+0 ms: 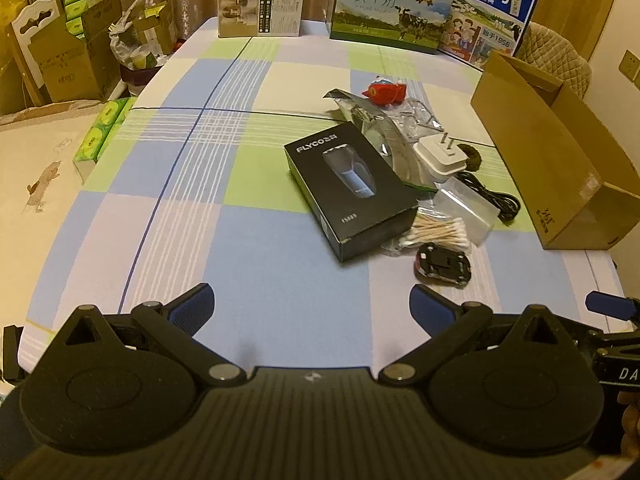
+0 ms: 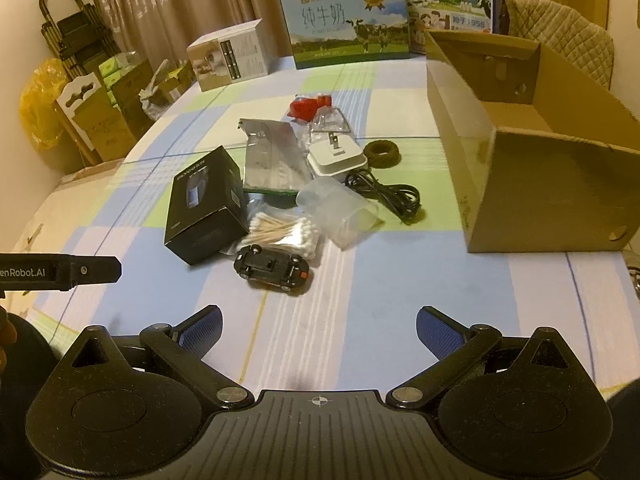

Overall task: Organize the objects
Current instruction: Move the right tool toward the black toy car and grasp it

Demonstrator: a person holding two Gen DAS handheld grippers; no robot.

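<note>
Both tongs, left [image 1: 310, 304] and right [image 2: 318, 326], hover wide apart and empty over the table's [image 1: 248, 240] bare near edge; the clutter around the black box [image 1: 350, 188] lies mid-table, beside the cardboard box [image 2: 532, 184] at the right edge.

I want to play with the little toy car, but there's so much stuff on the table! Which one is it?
Find the big open cardboard box on the checked tablecloth; a pile of small things lies beside it. At the pile's near edge, in front of the bag of cotton swabs and beside the black shaver box, is the toy car. It lies upside down, black, with wheels showing.
</note>
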